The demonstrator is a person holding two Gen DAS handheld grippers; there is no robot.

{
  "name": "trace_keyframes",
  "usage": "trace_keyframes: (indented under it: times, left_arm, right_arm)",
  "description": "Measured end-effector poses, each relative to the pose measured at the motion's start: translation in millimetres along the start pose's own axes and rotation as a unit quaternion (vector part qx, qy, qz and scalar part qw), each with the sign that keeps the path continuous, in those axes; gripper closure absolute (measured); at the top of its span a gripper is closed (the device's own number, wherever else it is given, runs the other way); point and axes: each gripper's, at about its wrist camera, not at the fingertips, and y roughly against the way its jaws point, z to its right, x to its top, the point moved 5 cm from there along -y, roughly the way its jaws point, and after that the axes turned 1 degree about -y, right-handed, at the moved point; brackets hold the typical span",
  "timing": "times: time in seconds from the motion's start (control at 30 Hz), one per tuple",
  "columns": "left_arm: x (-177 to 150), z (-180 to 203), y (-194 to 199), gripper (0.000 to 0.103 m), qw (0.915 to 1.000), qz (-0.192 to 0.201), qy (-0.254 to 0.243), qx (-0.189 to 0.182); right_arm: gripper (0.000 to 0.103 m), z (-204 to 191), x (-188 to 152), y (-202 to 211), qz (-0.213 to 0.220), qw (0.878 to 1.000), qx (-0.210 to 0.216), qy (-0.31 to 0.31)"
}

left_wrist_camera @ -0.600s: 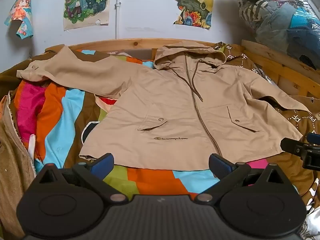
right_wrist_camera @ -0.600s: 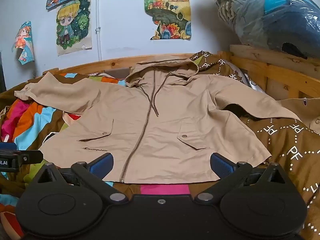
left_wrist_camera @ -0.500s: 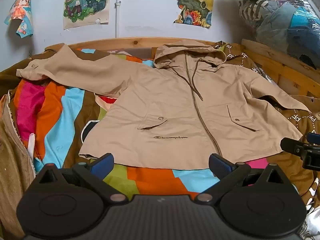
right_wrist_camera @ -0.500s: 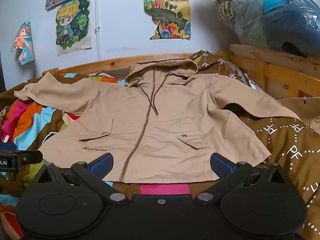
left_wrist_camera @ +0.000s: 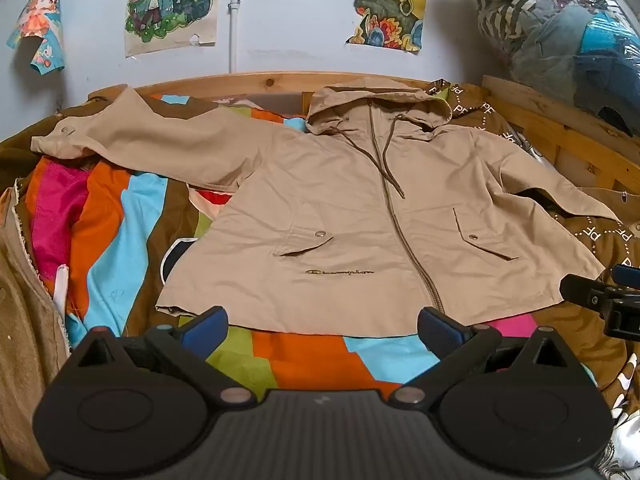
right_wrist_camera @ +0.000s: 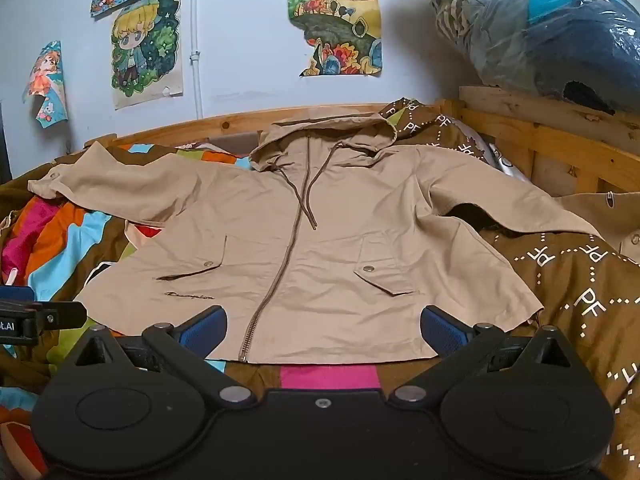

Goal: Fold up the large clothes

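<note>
A tan hooded zip jacket [left_wrist_camera: 360, 216] lies face up and spread flat on the bed, hood toward the wall, both sleeves stretched outward. It also shows in the right wrist view [right_wrist_camera: 320, 248]. My left gripper [left_wrist_camera: 322, 326] is open and empty, just short of the jacket's bottom hem at its left half. My right gripper [right_wrist_camera: 322, 326] is open and empty, just short of the hem at its right half. The right gripper's tip shows at the right edge of the left wrist view [left_wrist_camera: 600, 300].
A striped multicolour blanket [left_wrist_camera: 120, 240] covers the bed's left side, a brown patterned blanket [right_wrist_camera: 568, 280] the right. A wooden bed frame [right_wrist_camera: 540, 148] runs along the back and right. Bagged bedding [right_wrist_camera: 540, 32] is piled at the top right. A tan cloth [left_wrist_camera: 24, 340] hangs at left.
</note>
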Motion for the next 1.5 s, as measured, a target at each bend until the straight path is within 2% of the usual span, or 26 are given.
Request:
trace_keyframes:
  times: [1.5]
  left_arm:
    - [0.6,-0.5,-0.4,0.001,1.0000,-0.004,0.000,0.000]
  right_arm:
    - [0.001,2.1,-2.6,-2.9,-0.006,1.000,0.001,-0.005]
